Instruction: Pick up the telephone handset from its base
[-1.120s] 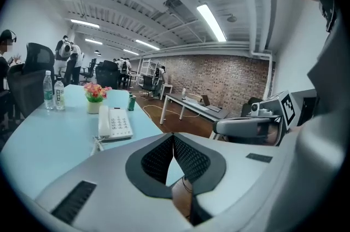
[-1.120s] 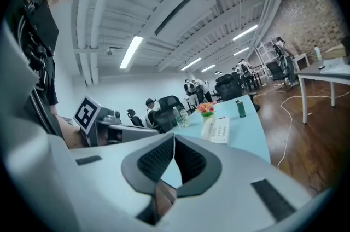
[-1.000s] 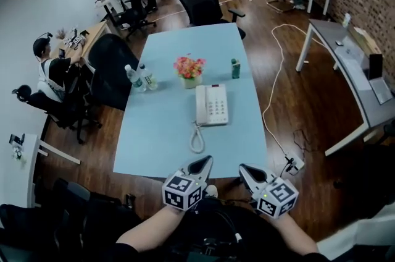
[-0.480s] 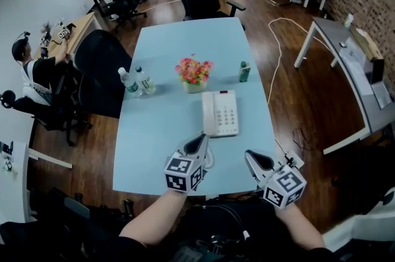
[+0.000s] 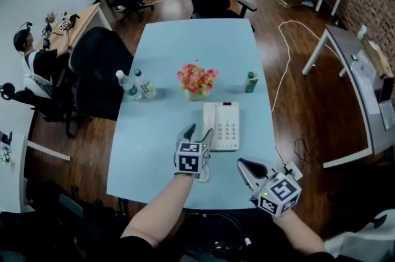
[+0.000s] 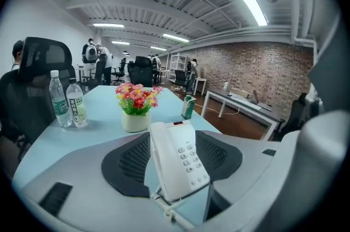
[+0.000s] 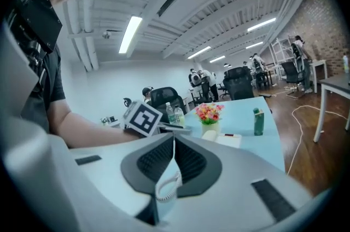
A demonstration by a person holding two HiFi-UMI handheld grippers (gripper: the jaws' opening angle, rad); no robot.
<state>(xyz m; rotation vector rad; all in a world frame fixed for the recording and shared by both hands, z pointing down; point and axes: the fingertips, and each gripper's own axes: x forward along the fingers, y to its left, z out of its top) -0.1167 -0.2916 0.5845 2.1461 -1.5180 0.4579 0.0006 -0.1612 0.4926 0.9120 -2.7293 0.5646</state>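
A white telephone (image 5: 227, 125) lies on the light blue table (image 5: 154, 143), its handset (image 5: 210, 123) resting along the left side of the base. My left gripper (image 5: 197, 132) hovers over the table at the phone's near left corner, and its jaws are opening. In the left gripper view the telephone (image 6: 183, 157) shows in the gap between the parted pads (image 6: 126, 162), apart from both. My right gripper (image 5: 243, 164) hangs over the table's near edge, right of the coiled cord (image 5: 202, 177), jaws together and empty. In the right gripper view the cord (image 7: 167, 188) shows below the closed pads (image 7: 156, 157).
Behind the phone stand a flower pot (image 5: 196, 80), two water bottles (image 5: 136, 85) at the left and a green bottle (image 5: 250, 81) at the right. Black office chairs (image 5: 99, 66) flank the table. A white cable (image 5: 281, 69) trails on the wooden floor.
My left gripper has travelled forward from the table's near edge to the phone's near left corner, and its jaws have parted. The right gripper moved a little forward and stayed shut.
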